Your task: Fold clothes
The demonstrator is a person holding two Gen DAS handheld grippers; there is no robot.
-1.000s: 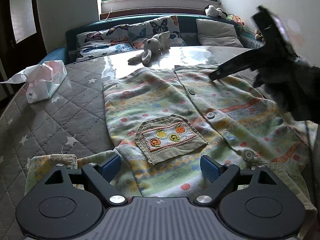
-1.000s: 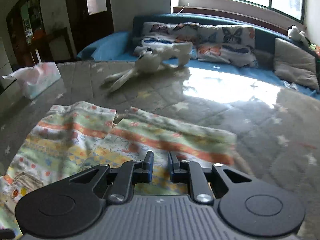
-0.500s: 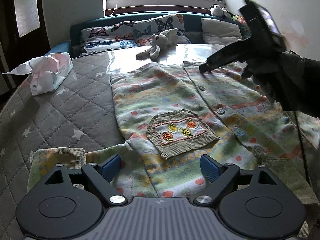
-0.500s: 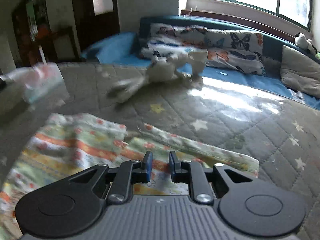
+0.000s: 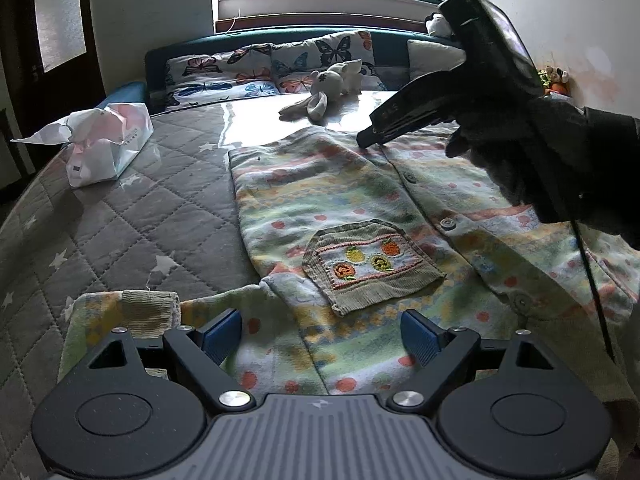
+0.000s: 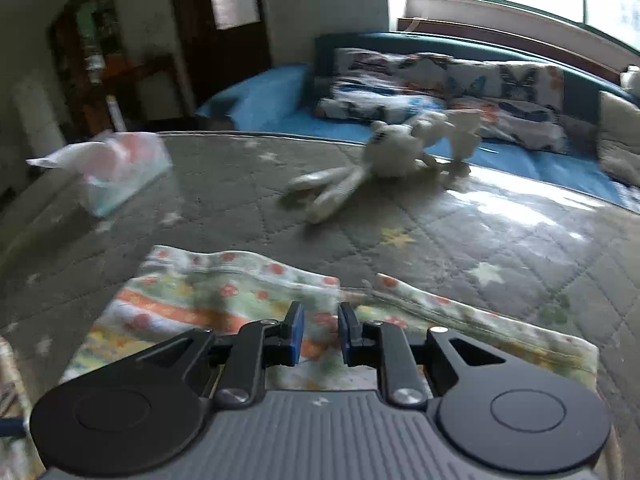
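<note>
The pale, pastel-patterned, buttoned child's cardigan [image 5: 348, 216] with a corduroy patch pocket [image 5: 372, 264] lay spread flat, front up, on the grey quilted, star-printed mattress [image 5: 132, 220]. Its button placket ran away from the left wrist camera, so the garment's long axis pointed toward the far pillows, with one sleeve and its ribbed cuff [image 5: 148, 312] trailing off to the near left.

The right gripper [image 6: 320, 334] was at the far hem, pointing down at a slant; its blue-padded jaws stood close together with a narrow gap, and I cannot tell from either view whether any cloth was pinched between them. In the left view its dark fingertips [image 5: 366, 138] sat at the top edge, by the placket, held by a gloved hand [image 5: 520, 152].

The left gripper [image 5: 320, 330] hovered over the near end, jaws spread wide and holding nothing, the sleeve's root lying just ahead of and below the gap. This gripper seemed the nearer one to that sleeve, so folding it inward would likely fall to it.

Farther out lay a soft white tissue pack [image 5: 104, 148], a cream long-eared plush rabbit [image 5: 328, 88] and butterfly-print pillows [image 5: 240, 76].
</note>
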